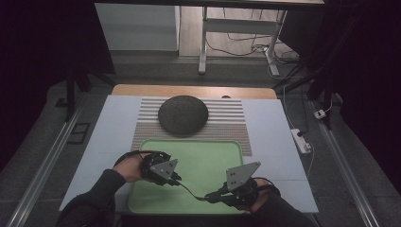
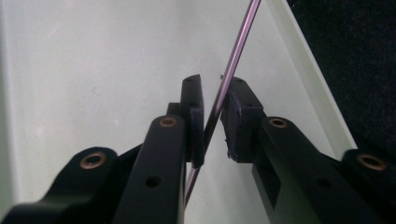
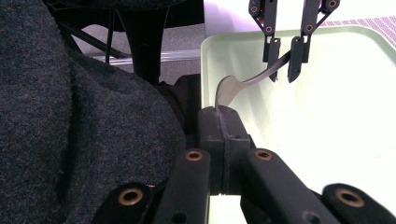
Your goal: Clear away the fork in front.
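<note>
A metal spoon (image 3: 243, 81) spans both grippers above the green tray (image 1: 208, 156): right gripper (image 3: 224, 116) fingers clamp its bowl end, left gripper (image 2: 212, 109) fingers stand slightly apart around its handle.

The spoon's (image 3: 243, 83) bowl end is swallowed between the right gripper's (image 3: 223, 122) closed jaws, so its tip is hidden. In the left gripper view the handle (image 2: 233, 60) runs off the top edge. A dark sleeve (image 3: 70, 116) blocks that side.
</note>
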A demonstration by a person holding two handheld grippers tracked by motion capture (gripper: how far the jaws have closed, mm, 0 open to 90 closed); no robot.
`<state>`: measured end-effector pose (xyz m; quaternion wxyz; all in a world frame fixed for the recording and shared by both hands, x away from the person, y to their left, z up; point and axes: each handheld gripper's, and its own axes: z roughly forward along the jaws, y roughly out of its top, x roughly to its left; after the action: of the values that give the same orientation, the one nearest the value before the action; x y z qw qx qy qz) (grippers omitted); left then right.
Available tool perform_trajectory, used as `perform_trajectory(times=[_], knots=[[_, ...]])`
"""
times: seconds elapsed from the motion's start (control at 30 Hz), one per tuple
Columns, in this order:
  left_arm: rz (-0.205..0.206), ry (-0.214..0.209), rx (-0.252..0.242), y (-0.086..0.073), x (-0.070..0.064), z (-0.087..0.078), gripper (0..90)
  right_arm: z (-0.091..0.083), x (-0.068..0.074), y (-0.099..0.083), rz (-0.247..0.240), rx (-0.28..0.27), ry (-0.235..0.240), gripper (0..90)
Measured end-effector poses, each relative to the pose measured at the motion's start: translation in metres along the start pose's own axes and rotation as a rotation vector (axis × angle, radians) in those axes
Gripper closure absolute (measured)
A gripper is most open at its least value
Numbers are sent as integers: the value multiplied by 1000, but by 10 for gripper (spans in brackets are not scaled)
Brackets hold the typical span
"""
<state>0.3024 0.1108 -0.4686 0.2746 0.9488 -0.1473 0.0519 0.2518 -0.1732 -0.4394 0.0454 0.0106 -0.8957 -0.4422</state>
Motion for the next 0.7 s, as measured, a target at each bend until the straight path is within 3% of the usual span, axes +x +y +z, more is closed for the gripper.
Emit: perform_trajectory(times=[0.13, 0.3, 0.57, 0.63, 0.7], knots=[[36, -7, 6, -1, -2, 1, 808, 0, -2, -1, 14, -9, 3, 884], [58, -49, 6, -1, -3, 5, 855, -6, -7, -3, 42, -37, -47, 809], [-15, -105, 13, -1, 0, 6, 862, -7, -13, -6, 93, -50, -92, 669], [-43, -108, 14, -2, 0, 6, 862, -8, -14, -6, 108, -54, -112, 624], [-109, -116, 26, -3, 2, 4, 862, -10, -15, -6, 126, -56, -136, 567]])
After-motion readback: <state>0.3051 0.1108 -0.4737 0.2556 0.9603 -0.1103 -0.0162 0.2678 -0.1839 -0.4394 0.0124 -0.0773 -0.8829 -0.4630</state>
